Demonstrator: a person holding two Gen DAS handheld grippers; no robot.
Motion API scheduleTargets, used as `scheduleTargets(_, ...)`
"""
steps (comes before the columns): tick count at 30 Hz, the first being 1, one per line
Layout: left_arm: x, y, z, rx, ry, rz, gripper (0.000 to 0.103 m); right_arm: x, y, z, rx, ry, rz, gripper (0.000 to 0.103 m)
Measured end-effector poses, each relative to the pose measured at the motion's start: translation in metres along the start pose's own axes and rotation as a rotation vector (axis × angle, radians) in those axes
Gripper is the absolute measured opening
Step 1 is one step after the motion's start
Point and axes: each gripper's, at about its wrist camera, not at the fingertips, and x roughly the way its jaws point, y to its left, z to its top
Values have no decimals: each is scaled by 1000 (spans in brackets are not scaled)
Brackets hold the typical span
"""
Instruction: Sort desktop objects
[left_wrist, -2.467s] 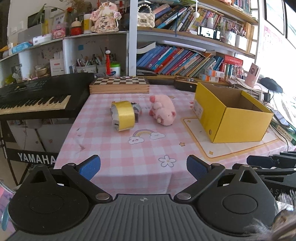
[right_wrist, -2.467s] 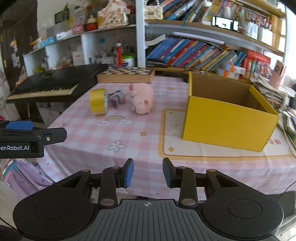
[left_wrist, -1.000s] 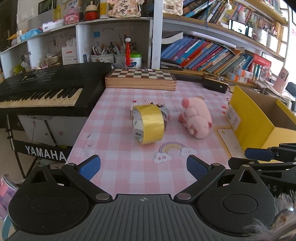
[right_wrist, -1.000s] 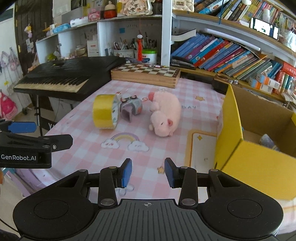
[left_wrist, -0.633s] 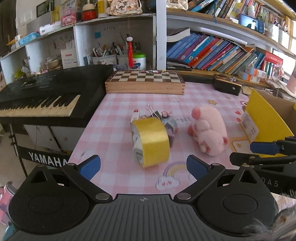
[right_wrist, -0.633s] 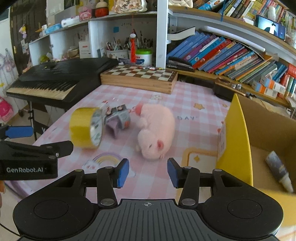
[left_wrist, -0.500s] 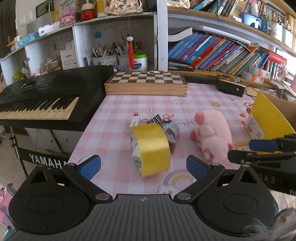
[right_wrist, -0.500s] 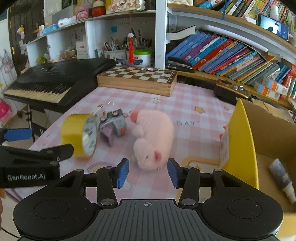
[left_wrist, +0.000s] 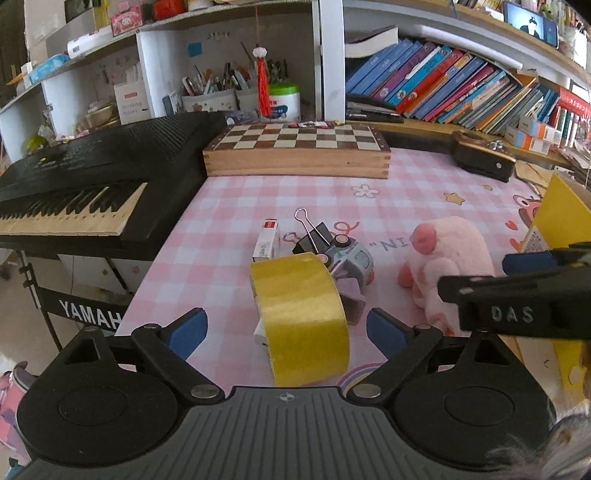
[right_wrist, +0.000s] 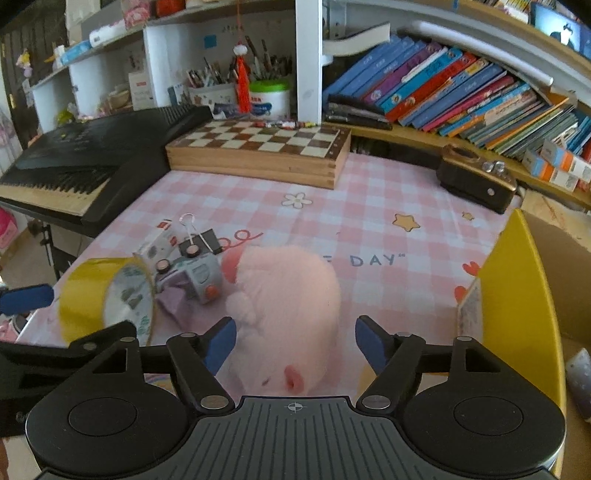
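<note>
While closing in on the pink-checked surface (left_wrist: 221, 229), working largest to smallest. Yellow box (right_wrist: 517, 295) sitting at right edge, cut off by the frame, contents mostly hidden. Plush pig (right_wrist: 288, 295) lying straight ahead of right gripper (right_wrist: 295, 343), long axis running away from camera, body sitting between the pads without touching them; jaws just opening, about half wide, holding nothing. Yellow tape roll (left_wrist: 299, 317) standing on edge dead ahead of left gripper (left_wrist: 284, 332), between pads but untouched; jaws near full width, just narrowing slightly, empty. Each gripper nearest its own target. Smaller stuff behind the roll: grey cube toy (left_wrist: 351, 258), binder clip (left_wrist: 314, 236), small white box (left_wrist: 266, 240), partly hidden by the roll, hard reading.
</note>
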Motion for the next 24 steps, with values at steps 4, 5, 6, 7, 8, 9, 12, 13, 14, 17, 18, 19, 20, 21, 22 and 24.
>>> scheduleTargets(4, 8, -5, 1, 33, 14, 9, 74, 13, 2, 6, -28, 10, 11, 74)
scheduleTargets(5, 9, -6, 1, 40, 18, 12, 67, 16, 4, 7, -35, 15, 14, 74)
scheduleTargets(6, 10, -7, 0, 47, 24, 17, 63, 19, 5, 8, -38, 18, 12, 74)
scheduleTargets(7, 10, -7, -1, 51, 27, 17, 58, 21, 5, 9, -39, 19, 8, 74)
scheduleTargets(8, 9, -6, -1, 51, 26, 15, 51, 23, 5, 9, -39, 19, 4, 75)
scheduleTargets(9, 9, -6, -2, 52, 25, 12, 47, 25, 4, 10, -39, 20, 0, 75)
scheduleTargets(12, 6, -3, -2, 37, 24, 0, 40, 32, 1, 11, -32, 28, -11, 75)
scheduleTargets(13, 4, 1, -2, 13, 25, -15, 39, 34, 0, 11, -28, 34, -13, 74)
scheduleTargets(14, 3, 4, -1, -17, 27, -31, 39, 36, -2, 11, -21, 40, -6, 73)
scheduleTargets(17, -5, 29, 2, -226, 16, -145, 38, 36, -6, 10, -9, 44, 20, 68)
scheduleTargets(18, -5, 38, 1, -301, 20, -189, 38, 35, -7, 10, -9, 44, 25, 67)
scheduleTargets(19, -4, 48, -1, -390, 31, -239, 38, 35, -8, 10, -7, 43, 29, 66)
scheduleTargets(20, -2, 56, -5, -468, 44, -284, 37, 34, -9, 10, -4, 43, 33, 65)
scheduleTargets(21, 0, 64, -9, -540, 47, -326, 37, 33, -9, 10, 0, 43, 39, 65)
scheduleTargets(22, 2, 71, -14, -614, 53, -373, 37, 33, -10, 10, 6, 44, 44, 64)
scheduleTargets(24, 4, 84, -26, -770, 51, -455, 37, 31, -13, 10, 25, 49, 56, 63)
